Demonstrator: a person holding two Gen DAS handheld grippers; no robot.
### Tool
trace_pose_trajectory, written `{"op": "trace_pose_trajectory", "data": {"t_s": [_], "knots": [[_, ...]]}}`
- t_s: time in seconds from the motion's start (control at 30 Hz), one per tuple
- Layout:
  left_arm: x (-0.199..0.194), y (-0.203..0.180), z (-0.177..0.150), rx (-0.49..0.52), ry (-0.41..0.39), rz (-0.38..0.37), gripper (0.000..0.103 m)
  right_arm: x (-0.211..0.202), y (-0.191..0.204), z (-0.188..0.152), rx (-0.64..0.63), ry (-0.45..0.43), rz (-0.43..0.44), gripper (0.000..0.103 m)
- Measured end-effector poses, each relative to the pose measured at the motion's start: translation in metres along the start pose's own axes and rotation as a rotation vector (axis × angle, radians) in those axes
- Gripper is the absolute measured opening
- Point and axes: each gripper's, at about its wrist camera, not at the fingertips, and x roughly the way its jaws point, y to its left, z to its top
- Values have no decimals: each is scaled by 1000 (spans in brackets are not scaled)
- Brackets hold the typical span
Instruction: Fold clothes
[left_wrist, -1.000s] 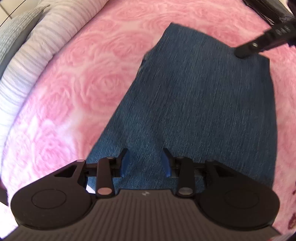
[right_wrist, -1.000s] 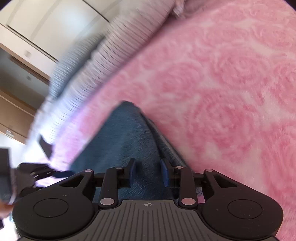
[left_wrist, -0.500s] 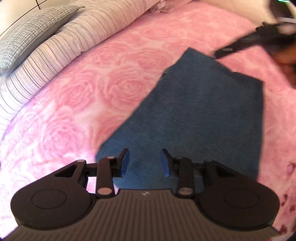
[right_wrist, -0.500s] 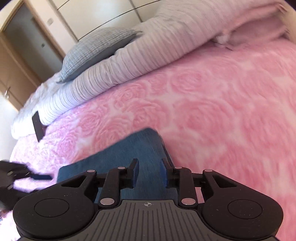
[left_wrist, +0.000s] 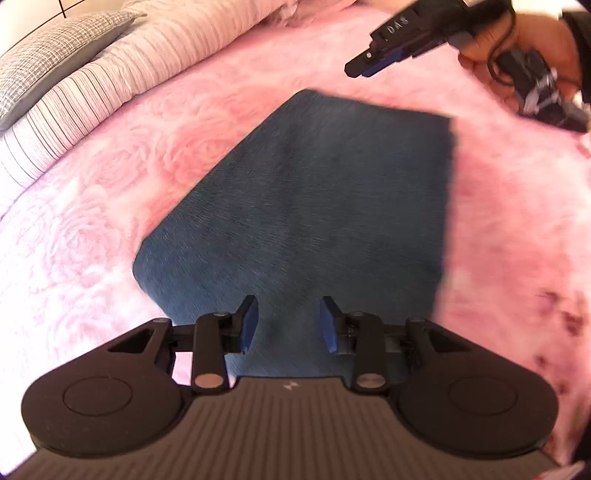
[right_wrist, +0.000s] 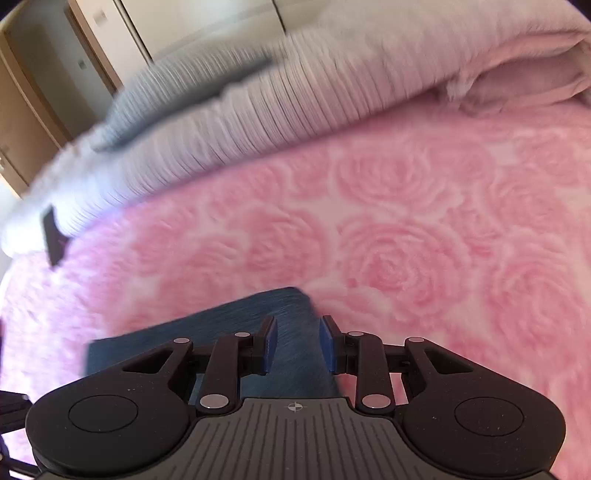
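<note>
We see both wrist views looking steeply down, close over the bed. Both share the blue cloth and striped duvet.

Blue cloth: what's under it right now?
The blue cloth lies flat on the pink rose blanket, which shows on every visible side. Whatever is directly beneath or folded inside is covered.

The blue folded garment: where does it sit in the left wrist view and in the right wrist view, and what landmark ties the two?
Left wrist view: the blue folded garment fills the centre, lying flat on the pink rose blanket, running down behind the claw.
Right wrist view: only its corner shows at lower centre-left, behind the claw.
Shared landmark: the striped bedding along the blanket's far edge.
</note>
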Motion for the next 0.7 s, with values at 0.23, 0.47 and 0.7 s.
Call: {"op": "trace_pose_trajectory", "data": {"t_s": [0.23,0.47,0.7], "knots": [[19,-36,-42,127,70,13,31,3,33,-92,-204,132,7,29],[-5,-31,-62,141,118,37,31,-22,49,-80,-168,90,6,44],[-33,-12,-91,140,124,48,32,-65,120,-135,-145,131,34,76]]}}
